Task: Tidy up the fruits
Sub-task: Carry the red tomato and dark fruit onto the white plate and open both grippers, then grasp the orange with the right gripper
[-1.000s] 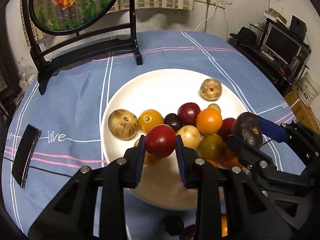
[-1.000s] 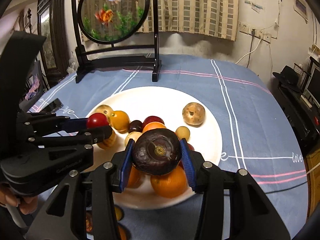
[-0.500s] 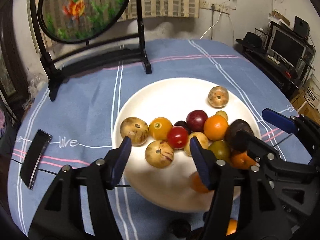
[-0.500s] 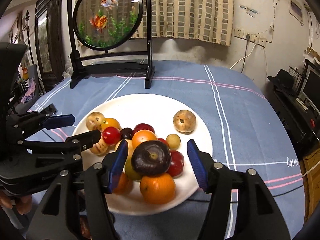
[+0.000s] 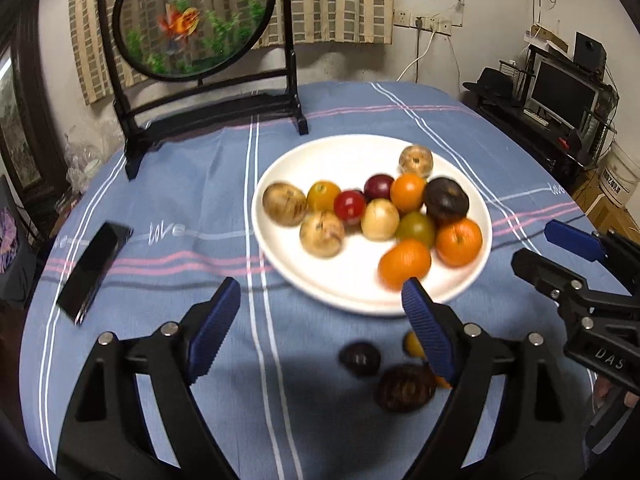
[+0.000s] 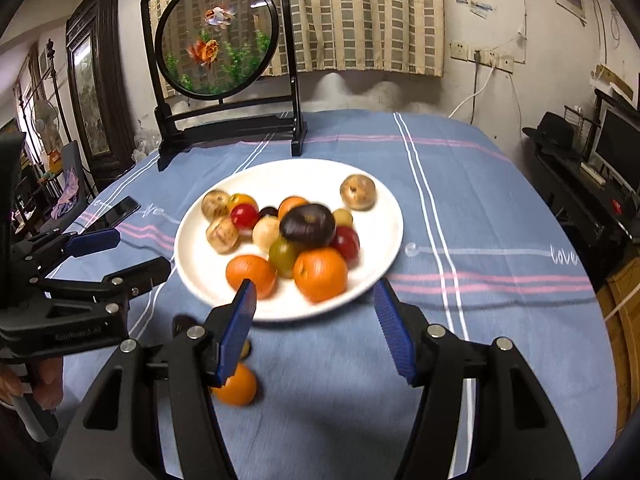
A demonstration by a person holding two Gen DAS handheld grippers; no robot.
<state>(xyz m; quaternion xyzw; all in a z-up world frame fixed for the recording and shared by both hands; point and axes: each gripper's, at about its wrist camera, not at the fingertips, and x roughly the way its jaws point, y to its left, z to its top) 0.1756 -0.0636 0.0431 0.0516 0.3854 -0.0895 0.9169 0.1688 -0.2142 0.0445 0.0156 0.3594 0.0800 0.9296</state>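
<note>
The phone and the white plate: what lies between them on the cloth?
Only bare tablecloth between phone and white plate, seen in the left wrist view.

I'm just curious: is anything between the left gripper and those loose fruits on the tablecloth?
Nothing visible: the left gripper, open and empty, hangs over bare blue striped tablecloth; the small dark round fruits lie just beside its right finger.

White round plate [image 6: 384, 248], on blue striped cloth, loaded w/ approx. a dozen small fruits in a cluster: dark purple fruit [image 6: 307, 226] piled on top at centre, red tomato [image 6: 244, 216] at left, two oranges [image 6: 320, 274] at near edge, tan-brown fruit [image 6: 358, 192] set apart at far right. Off-plate, near side: one orange [image 6: 236, 386], two dark fruits [image 5: 405, 387].
</note>
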